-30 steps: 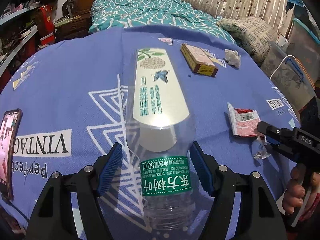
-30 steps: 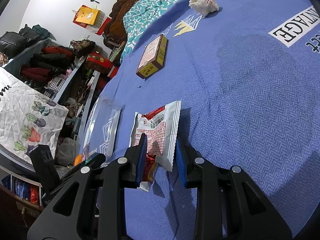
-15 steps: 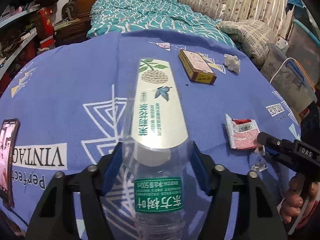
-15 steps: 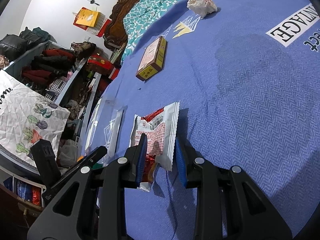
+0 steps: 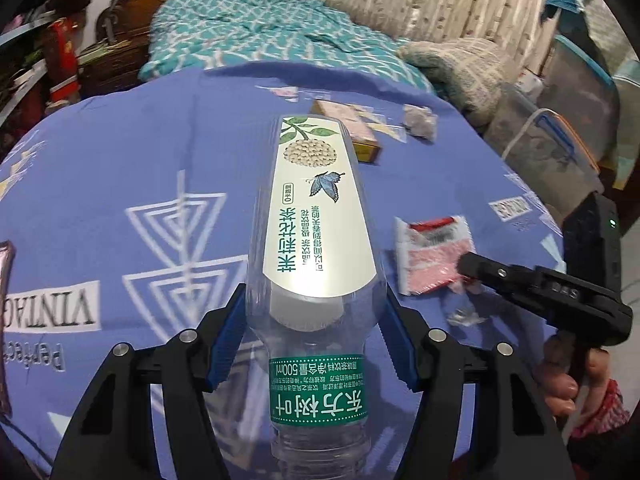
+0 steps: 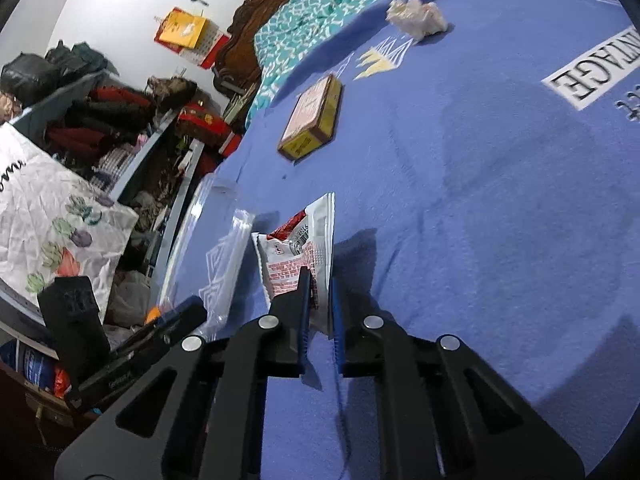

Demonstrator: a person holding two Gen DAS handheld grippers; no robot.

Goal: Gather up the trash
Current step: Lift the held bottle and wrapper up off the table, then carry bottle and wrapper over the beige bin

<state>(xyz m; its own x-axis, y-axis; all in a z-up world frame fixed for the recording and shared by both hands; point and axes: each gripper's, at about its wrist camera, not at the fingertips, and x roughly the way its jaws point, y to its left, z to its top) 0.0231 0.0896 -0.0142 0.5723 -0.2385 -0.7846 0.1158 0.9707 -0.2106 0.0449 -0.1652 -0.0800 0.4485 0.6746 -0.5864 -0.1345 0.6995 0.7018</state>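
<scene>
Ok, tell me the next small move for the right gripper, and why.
Probably lift it: the right gripper has just closed its jaws on the snack wrapper, whose far end lies on the blue cloth. The left gripper already holds the bottle.

I see a clear empty plastic bottle (image 5: 314, 280) with a green band, lying lengthwise on the blue cloth. To its right lies a red-and-white snack wrapper (image 6: 298, 256), crumpled. Farther off sit a small yellow-edged box (image 6: 314, 118) and a wadded tissue (image 6: 418, 16).

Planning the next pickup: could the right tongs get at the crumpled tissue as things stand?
Probably not yet: the right tongs are shut on the snack wrapper. The crumpled tissue lies farther off, past the small box.
</scene>
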